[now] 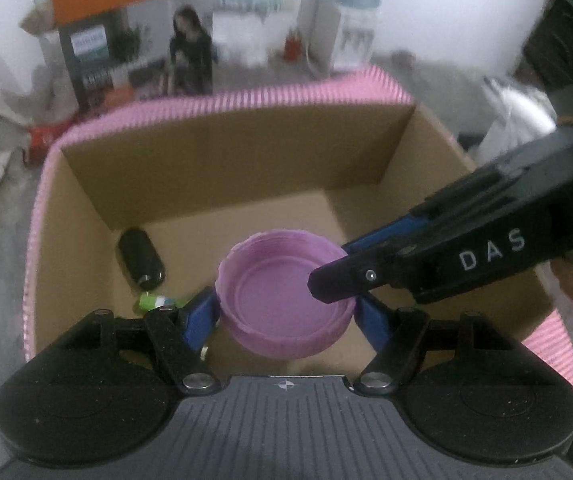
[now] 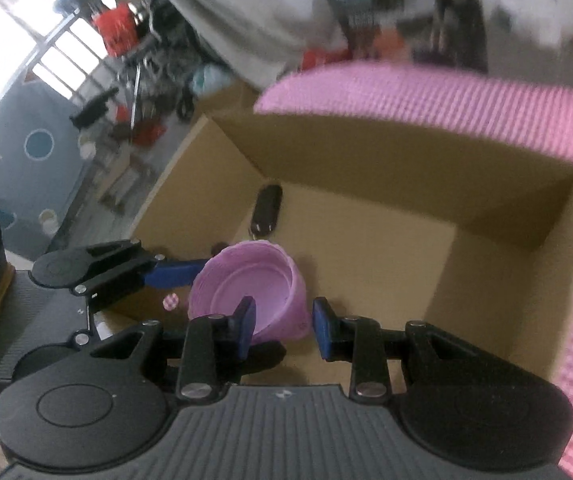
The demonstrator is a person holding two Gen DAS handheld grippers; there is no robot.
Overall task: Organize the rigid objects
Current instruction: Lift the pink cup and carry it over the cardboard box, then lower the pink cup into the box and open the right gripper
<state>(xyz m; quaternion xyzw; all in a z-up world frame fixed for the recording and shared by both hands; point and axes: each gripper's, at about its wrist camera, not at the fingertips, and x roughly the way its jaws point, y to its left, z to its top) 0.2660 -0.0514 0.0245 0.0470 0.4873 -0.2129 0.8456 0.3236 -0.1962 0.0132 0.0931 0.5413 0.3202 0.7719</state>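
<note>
A purple plastic lid (image 1: pixel 282 300) sits between my left gripper's (image 1: pixel 286 316) blue pads, above the floor of a cardboard box (image 1: pixel 214 152) with pink striped flaps. The left jaws press its sides. My right gripper (image 2: pixel 282 326) reaches in from the right; its jaws stand apart, one finger inside the lid (image 2: pixel 254 288) and one outside the wall, with a gap. A black key fob (image 1: pixel 140 258) lies at the box's left, also seen in the right wrist view (image 2: pixel 266 210). A small green and white object (image 1: pixel 154 301) lies beside it.
The box's pink flap (image 2: pixel 466 100) rises at the back and right. Behind the box stand a printed carton (image 1: pixel 138 56), a water dispenser (image 1: pixel 346 28) and white bags (image 1: pixel 514 112). A window with bars and clutter (image 2: pixel 86 60) lies to the left.
</note>
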